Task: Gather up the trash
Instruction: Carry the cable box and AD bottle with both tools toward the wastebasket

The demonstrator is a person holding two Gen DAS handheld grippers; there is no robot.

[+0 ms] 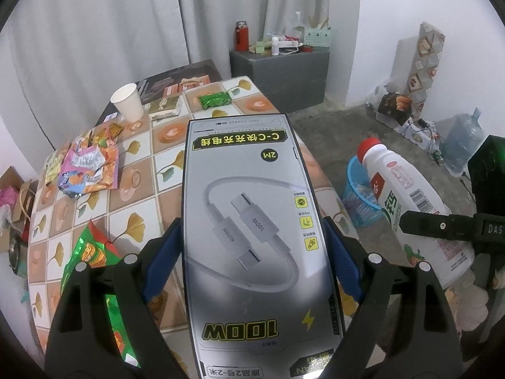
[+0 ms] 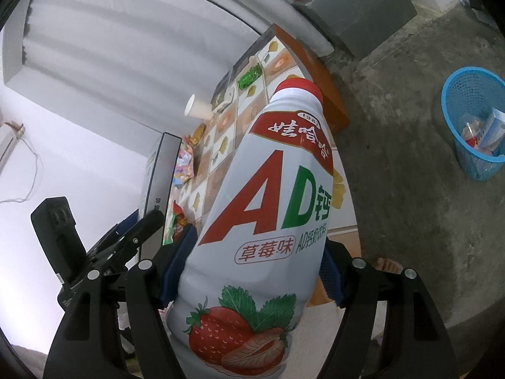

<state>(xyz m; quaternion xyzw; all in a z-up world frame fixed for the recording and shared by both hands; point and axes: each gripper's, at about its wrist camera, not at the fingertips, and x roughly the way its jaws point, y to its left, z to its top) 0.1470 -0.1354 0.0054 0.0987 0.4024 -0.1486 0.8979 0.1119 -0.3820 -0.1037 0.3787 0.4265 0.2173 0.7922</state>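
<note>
1. The left hand-held gripper is clenched on a grey cable box: its blue pads press the box's two long edges, and the box stands lifted above the bench, its printed face toward the camera.
2. The right hand-held gripper grasps a white drink bottle with a red cap and a strawberry label; the blue pads clamp the bottle's lower body from both sides, and the cap points away from the camera.
3. From the left wrist view, the same bottle appears at the right, off the bench's edge and above the floor, tilted with its cap up and to the left.
4. A blue mesh basket stands on the concrete floor, well apart from the bench; some discarded packaging already lies inside it.
5. Still lying on the bench, which has a tile-patterned cover: a white paper cup upright near the far-left edge, a green wrapper near the far end, a pile of colourful snack wrappers at the left side, and a green-and-red snack bag close to the left gripper.
6. A grey cabinet stands against the far wall beyond the bench, with a red flask and small items on top.
7. A large water jug sits on the floor at the right wall.
</note>
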